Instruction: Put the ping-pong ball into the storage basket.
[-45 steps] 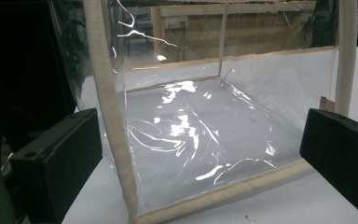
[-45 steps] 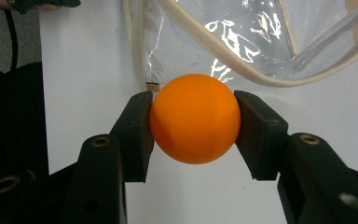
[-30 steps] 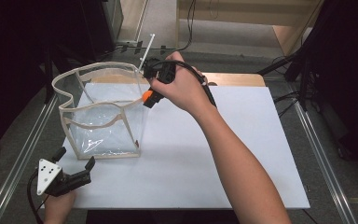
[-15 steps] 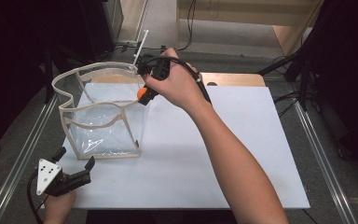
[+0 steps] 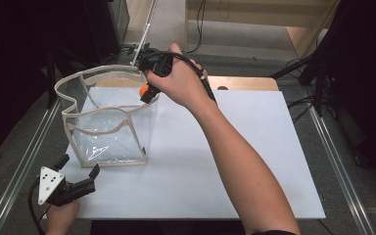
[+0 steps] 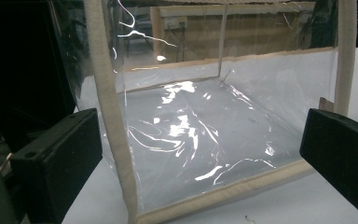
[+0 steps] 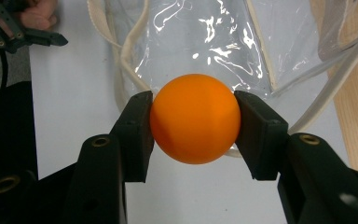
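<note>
The right gripper (image 7: 193,128) is clamped on a round orange ball (image 7: 195,124) — held over the rim of a clear plastic bag with beige fabric edging (image 5: 105,129), which stands on the white table (image 5: 254,147). The left gripper (image 5: 78,183) is held with jaws apart just beside the bag's near corner.

Readable text: none can be made out.
Clear plastic bag with beige fabric edging (image 5: 108,128): no print or label is seen on it.
Orange round ball (image 7: 195,124), above the bag's opening: no brand mark or number is seen.
</note>
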The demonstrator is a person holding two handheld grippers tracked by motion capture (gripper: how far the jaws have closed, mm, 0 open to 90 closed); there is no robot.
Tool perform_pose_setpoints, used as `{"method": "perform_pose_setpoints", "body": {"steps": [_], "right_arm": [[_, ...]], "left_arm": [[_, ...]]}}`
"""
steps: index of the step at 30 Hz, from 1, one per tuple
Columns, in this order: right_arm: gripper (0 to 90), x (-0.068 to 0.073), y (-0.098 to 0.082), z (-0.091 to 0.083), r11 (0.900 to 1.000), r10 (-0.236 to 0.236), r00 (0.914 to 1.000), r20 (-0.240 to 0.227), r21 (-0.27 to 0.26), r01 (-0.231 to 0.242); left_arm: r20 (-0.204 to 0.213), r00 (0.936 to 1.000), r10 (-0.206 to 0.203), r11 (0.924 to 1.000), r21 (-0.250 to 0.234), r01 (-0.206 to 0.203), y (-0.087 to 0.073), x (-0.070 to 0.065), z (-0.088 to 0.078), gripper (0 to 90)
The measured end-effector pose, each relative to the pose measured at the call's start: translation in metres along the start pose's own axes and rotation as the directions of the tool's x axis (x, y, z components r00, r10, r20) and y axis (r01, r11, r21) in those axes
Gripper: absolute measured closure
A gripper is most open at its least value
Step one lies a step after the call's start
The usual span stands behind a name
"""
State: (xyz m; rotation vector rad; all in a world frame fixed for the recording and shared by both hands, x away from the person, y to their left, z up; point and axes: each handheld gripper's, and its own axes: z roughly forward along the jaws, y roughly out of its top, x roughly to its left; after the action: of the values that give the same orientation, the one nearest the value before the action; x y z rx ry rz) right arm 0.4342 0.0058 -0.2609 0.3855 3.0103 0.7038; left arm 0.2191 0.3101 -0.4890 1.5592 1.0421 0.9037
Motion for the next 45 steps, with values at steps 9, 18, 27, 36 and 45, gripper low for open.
{"method": "perform_pose_setpoints", "body": {"steps": [9, 18, 27, 36, 45], "right_arm": [[48.2, -0.017, -0.001, 0.013, 0.998, 0.061, 0.9981, 0.015, 0.011, -0.061], [44.5, -0.027, -0.005, 0.019, 0.993, 0.113, 0.9915, 0.064, 0.025, -0.115], [13.5, -0.017, -0.011, 0.004, 0.992, 0.125, 0.9869, 0.103, -0.022, -0.123], [0.0, -0.003, -0.028, -0.001, 0.993, 0.115, 0.988, 0.103, -0.02, -0.114], [0.0, 0.007, -0.048, 0.001, 0.993, 0.118, 0.9888, 0.092, -0.042, -0.115]], "left_arm": [[0.0, 1.0, 0.0, 1.0, 0.001, 0.0, 0.0, 0.0, 0.0, 0.0], [0.002, 1.0, -0.005, 1.0, -0.003, 0.005, 0.0, 0.0, 0.0, 0.0], [0.001, 1.0, 0.0, 1.0, 0.001, 0.0, 0.0, 0.0, 0.0, 0.0], [0.0, 1.0, -0.003, 1.0, -0.001, 0.003, 0.0, 0.0, 0.0, 0.0], [0.0, 1.0, -0.002, 1.0, -0.002, 0.002, 0.0, 0.0, 0.0, 0.0]]}}
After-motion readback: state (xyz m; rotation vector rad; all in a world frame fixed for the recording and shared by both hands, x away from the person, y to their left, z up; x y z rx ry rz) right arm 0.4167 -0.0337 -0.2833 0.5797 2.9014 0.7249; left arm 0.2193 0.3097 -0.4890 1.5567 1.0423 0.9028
